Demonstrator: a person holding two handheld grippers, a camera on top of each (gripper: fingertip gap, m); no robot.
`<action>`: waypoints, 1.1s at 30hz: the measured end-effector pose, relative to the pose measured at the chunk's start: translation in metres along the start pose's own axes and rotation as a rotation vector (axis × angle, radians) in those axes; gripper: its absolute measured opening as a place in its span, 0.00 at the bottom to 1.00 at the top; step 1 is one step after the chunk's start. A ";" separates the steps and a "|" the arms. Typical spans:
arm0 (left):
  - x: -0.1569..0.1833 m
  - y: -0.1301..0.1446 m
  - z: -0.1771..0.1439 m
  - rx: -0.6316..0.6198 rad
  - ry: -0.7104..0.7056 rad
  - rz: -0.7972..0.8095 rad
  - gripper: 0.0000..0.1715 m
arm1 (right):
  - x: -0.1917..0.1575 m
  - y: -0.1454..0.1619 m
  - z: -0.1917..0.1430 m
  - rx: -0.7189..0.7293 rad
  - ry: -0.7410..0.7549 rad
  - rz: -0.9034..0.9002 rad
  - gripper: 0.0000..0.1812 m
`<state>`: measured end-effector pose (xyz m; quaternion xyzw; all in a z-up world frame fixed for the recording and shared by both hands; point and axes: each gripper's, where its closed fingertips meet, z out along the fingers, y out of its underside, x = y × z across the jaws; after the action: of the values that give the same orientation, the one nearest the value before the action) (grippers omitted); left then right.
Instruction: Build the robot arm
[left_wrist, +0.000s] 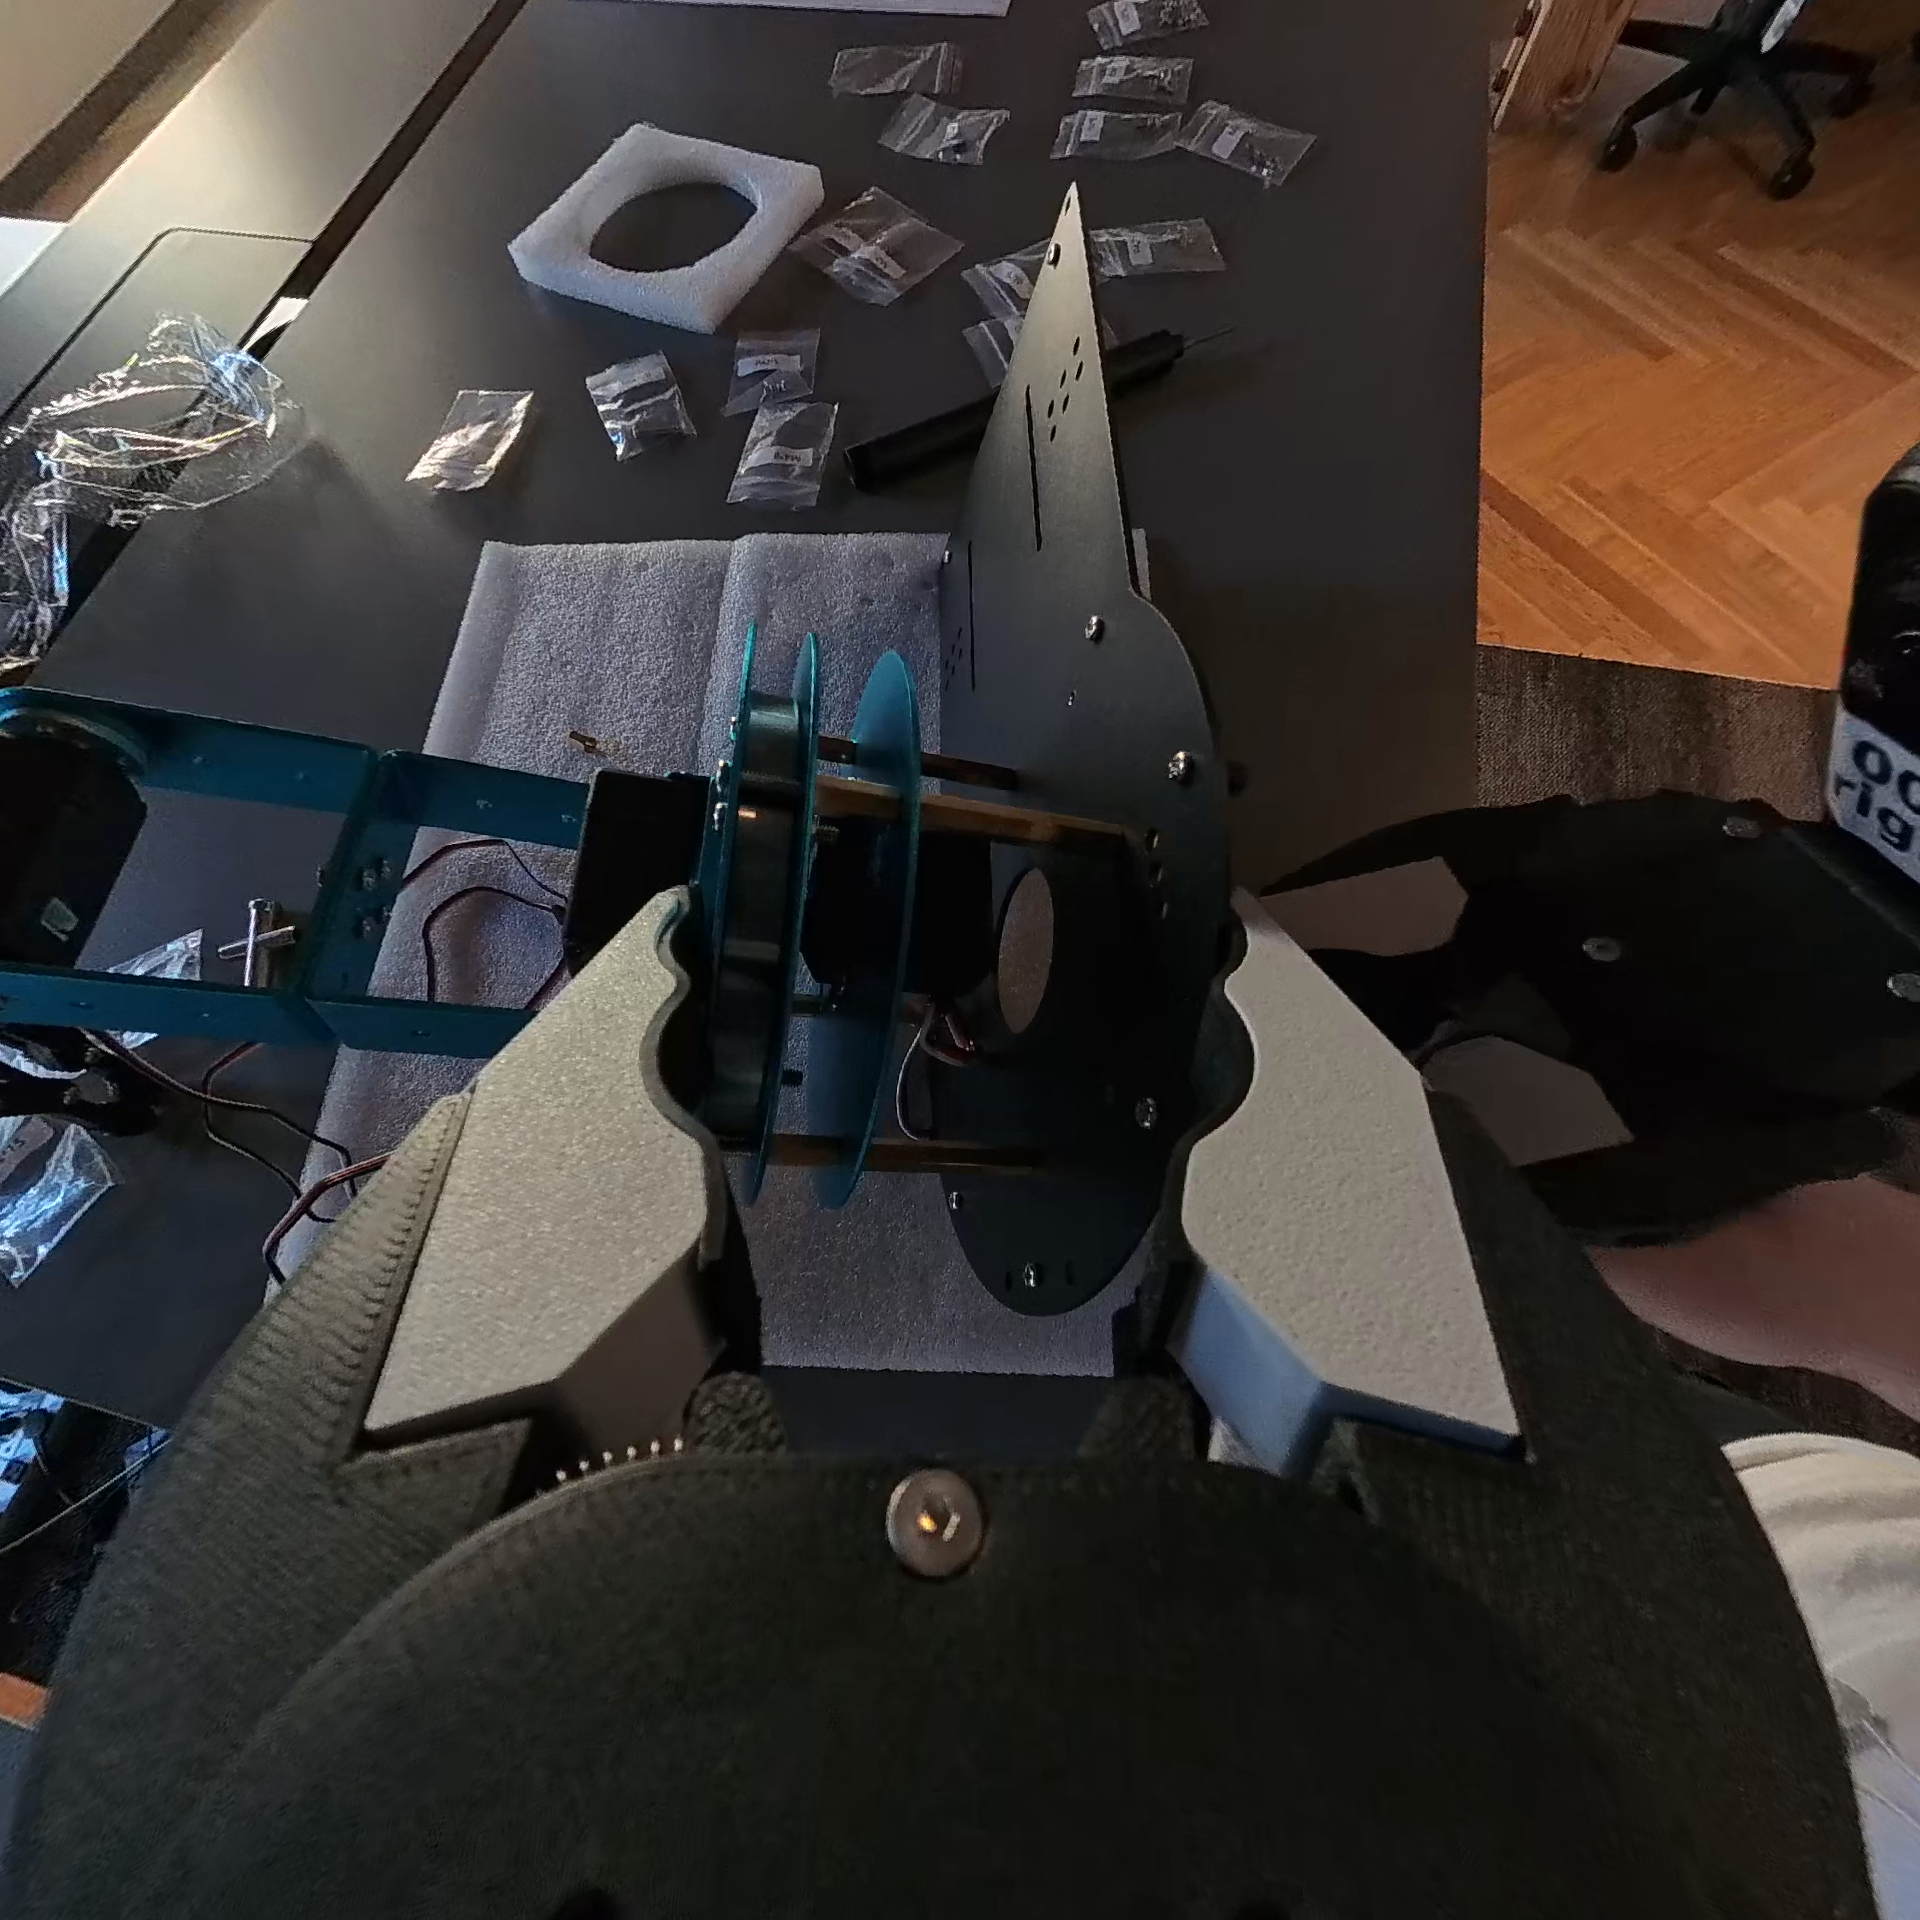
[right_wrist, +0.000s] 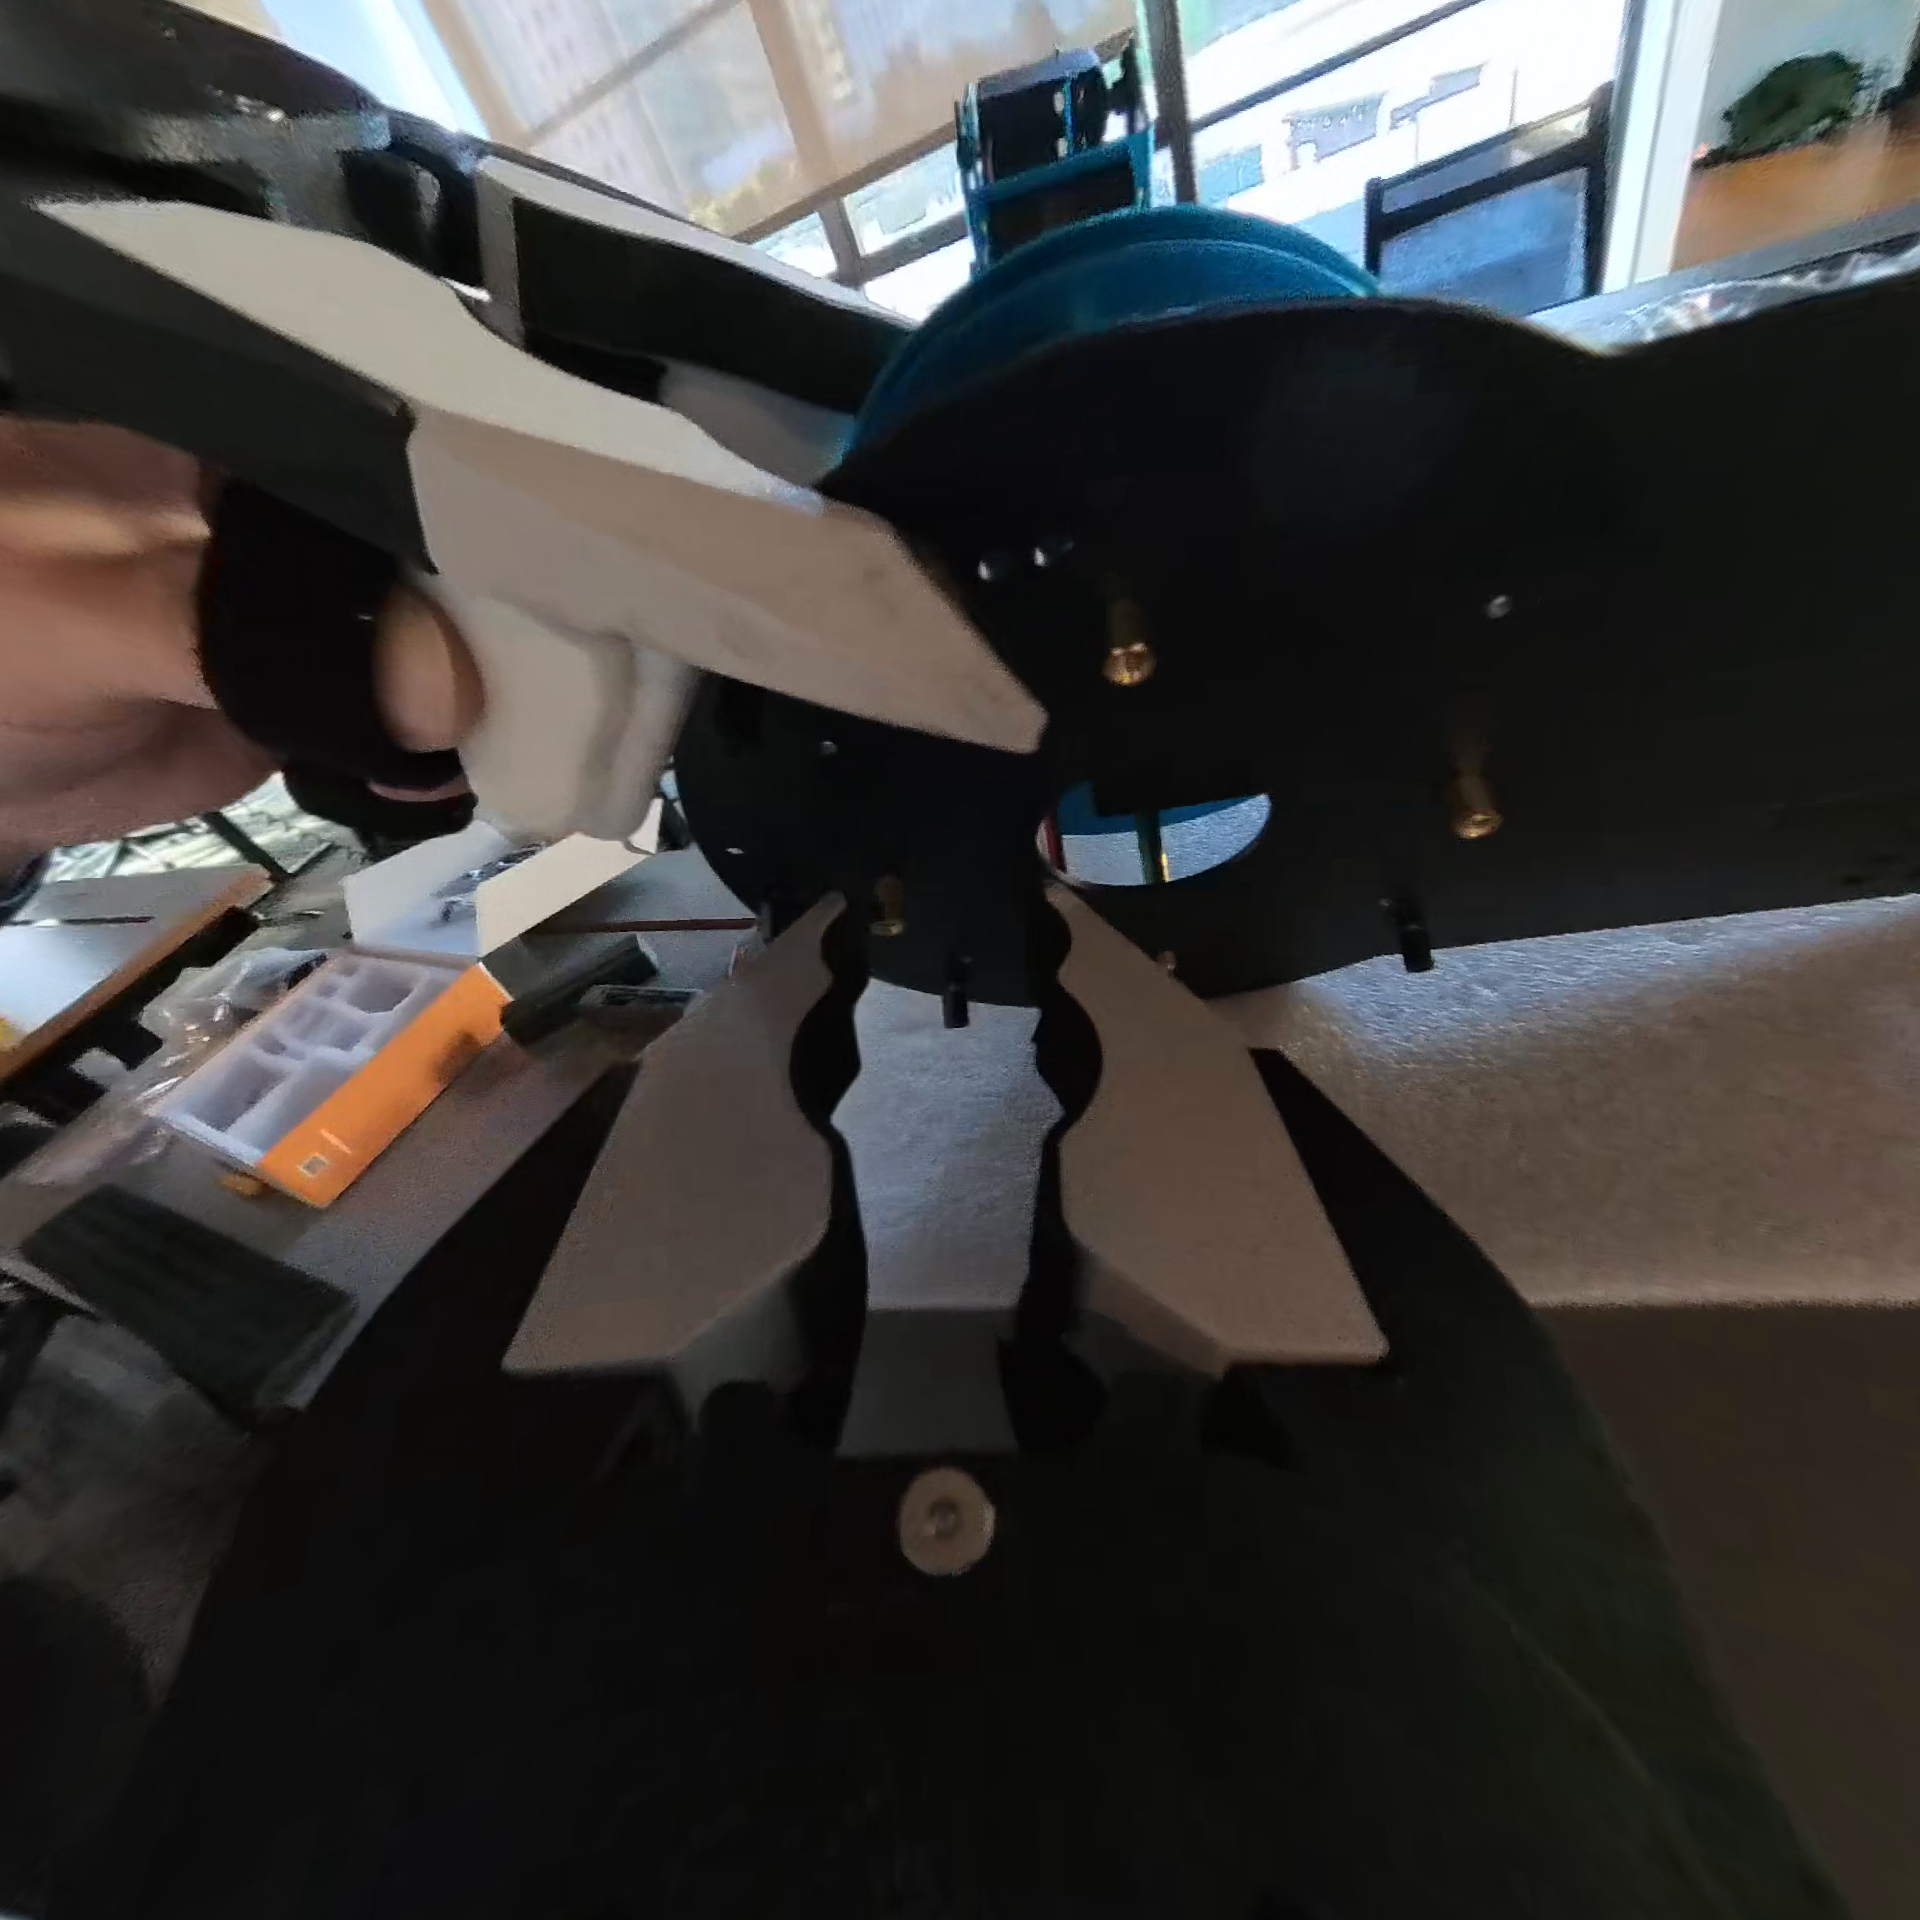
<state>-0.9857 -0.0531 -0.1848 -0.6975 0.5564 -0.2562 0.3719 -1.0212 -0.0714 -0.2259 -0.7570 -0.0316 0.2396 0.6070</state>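
Observation:
My left gripper (left_wrist: 956, 935) is shut across a robot-arm base assembly. Its left finger presses the teal discs (left_wrist: 769, 914) and its right finger presses the black pointed base plate (left_wrist: 1049, 540), which is held on edge over a white foam sheet (left_wrist: 623, 644). A teal arm bracket (left_wrist: 260, 883) with wires runs off to the left. My right gripper (right_wrist: 940, 914) is open with a narrow gap. Its tips are at the plate's lower edge (right_wrist: 1299, 623), either side of a small black peg (right_wrist: 954, 992), near brass standoffs (right_wrist: 1127, 649). It also shows in the left wrist view (left_wrist: 1662, 956), right of the plate.
Several small clear bags of hardware (left_wrist: 769, 395), a white foam ring (left_wrist: 670, 234), a black screwdriver (left_wrist: 935, 426) and crumpled cellophane (left_wrist: 135, 416) lie on the dark table (left_wrist: 1299, 416). An orange and white parts box (right_wrist: 343, 1070) sits to the left. Wooden floor (left_wrist: 1683, 416) lies beyond the table's right edge. My right fingertips sit around 6 centimetres from my left ones.

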 end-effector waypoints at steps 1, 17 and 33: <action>0.000 0.000 0.000 0.000 0.000 0.000 0.55 | 0.001 -0.001 -0.001 0.006 0.002 0.010 0.16; 0.000 0.000 0.000 -0.006 0.000 0.001 0.55 | 0.023 -0.019 -0.017 0.158 -0.030 0.217 0.04; 0.000 0.000 0.000 -0.004 0.000 0.000 0.55 | 0.011 -0.016 -0.013 0.135 -0.193 0.324 0.19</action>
<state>-0.9860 -0.0534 -0.1849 -0.6982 0.5572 -0.2550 0.3703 -1.0028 -0.0750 -0.2123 -0.6833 0.0486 0.4072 0.6041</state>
